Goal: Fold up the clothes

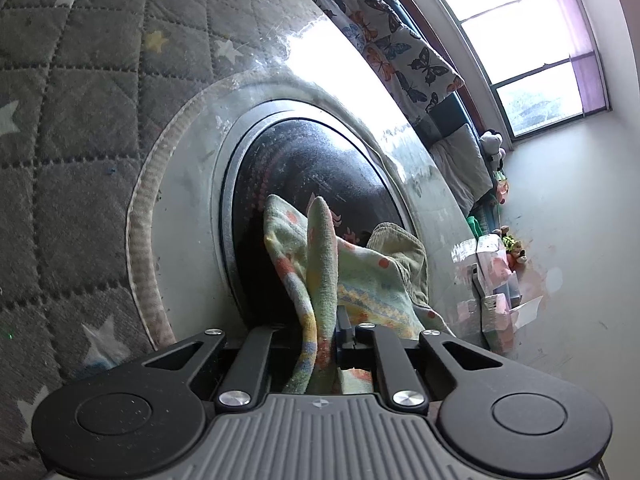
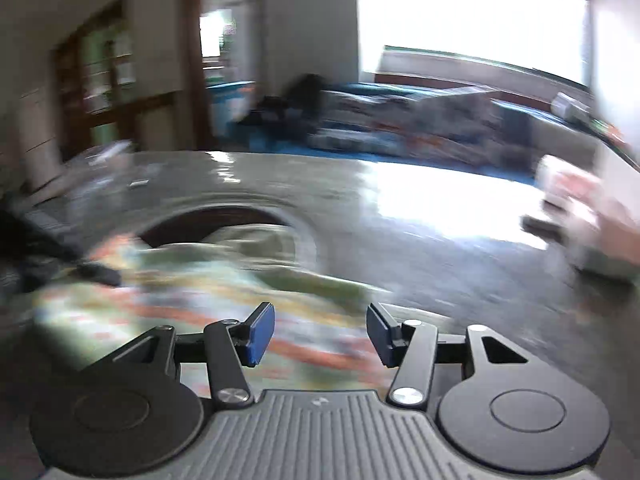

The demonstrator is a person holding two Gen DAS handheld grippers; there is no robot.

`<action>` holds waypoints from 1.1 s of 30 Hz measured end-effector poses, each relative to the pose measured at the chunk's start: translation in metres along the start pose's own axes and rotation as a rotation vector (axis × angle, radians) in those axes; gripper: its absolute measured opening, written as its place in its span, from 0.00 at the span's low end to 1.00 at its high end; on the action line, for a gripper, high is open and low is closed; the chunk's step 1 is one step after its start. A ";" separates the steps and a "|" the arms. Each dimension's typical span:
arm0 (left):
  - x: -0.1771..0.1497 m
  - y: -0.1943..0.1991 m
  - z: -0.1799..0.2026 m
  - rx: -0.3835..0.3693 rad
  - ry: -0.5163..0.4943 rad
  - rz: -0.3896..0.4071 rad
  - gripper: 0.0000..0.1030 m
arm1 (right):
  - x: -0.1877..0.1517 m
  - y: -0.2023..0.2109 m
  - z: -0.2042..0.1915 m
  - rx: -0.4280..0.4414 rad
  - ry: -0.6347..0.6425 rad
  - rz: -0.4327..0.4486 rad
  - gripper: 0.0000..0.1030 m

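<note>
both tools look alike: the left gripper [image 1: 326,344] and right gripper [image 2: 321,334] have black linkage arms, silver screws, round black discs, ribbed grey housings; the right's pads [image 2: 261,334] are blue.

Daylight floods in from the window [image 1: 520,40] at far right, blowing out to white and throwing hard glare across the glossy table [image 1: 192,240]. The left wrist view is sharp, though fisheye bending curves its edges. The right wrist view is smeared by motion blur, with dark corners.
</note>
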State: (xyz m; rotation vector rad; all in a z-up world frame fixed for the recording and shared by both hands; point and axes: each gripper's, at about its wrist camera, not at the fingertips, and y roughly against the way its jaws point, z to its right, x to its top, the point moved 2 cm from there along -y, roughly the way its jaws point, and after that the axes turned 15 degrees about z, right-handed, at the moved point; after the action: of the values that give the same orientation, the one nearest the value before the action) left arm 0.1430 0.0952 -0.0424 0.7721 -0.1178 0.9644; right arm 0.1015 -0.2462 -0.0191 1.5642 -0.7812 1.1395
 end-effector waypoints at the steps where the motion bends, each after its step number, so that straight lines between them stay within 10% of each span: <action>1: 0.000 0.000 0.001 0.003 -0.012 0.002 0.12 | -0.003 -0.003 0.011 -0.026 -0.031 -0.009 0.53; 11: -0.003 -0.001 0.007 0.021 -0.088 0.016 0.12 | -0.025 -0.018 0.033 -0.046 -0.160 -0.058 0.58; 16: -0.003 -0.001 0.012 0.025 -0.120 0.023 0.12 | -0.021 -0.019 0.023 -0.029 -0.132 -0.051 0.15; 33: -0.048 -0.037 0.120 -0.170 -0.301 -0.075 0.10 | 0.001 0.066 0.091 -0.255 -0.132 0.093 0.03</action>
State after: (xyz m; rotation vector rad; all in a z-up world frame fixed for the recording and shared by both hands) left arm 0.1724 -0.0269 0.0054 0.7549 -0.4244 0.7514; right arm 0.0692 -0.3517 0.0007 1.4104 -1.0540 0.9665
